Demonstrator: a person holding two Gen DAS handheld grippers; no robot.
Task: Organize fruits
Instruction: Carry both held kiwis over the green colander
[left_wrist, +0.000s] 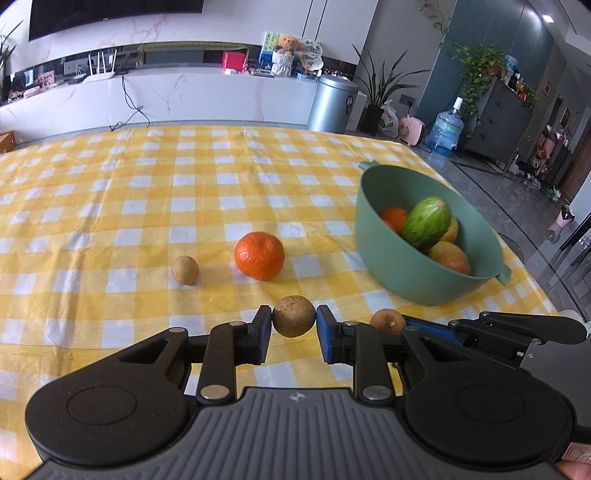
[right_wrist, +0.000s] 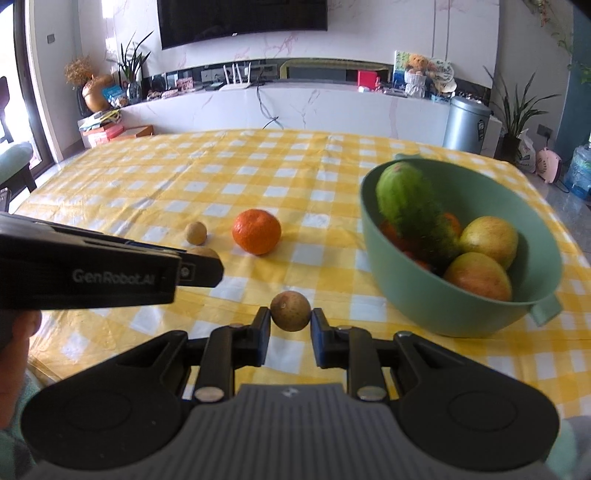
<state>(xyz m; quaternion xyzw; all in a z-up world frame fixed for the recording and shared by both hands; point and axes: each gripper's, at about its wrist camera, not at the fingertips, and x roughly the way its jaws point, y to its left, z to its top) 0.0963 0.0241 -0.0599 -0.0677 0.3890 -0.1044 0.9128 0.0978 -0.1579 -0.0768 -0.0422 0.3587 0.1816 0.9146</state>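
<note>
While each claw grips a small brown fruit, the job looks well over halfway. Left claw (left_wrist: 294, 320) is clamped on one brown ball (left_wrist: 294, 315); right claw (right_wrist: 290, 318) is pinched on another (right_wrist: 290, 311), both lifted just above the tabletop (left_wrist: 110, 206). Beyond them, a third small brown fruit (left_wrist: 185, 270) and an orange (left_wrist: 259, 255) wait on the yellow checked cloth. To the right, the green bowl (left_wrist: 391, 254) already holds several fruits. Farther back: a white cabinet, plants, a wall television.
</note>
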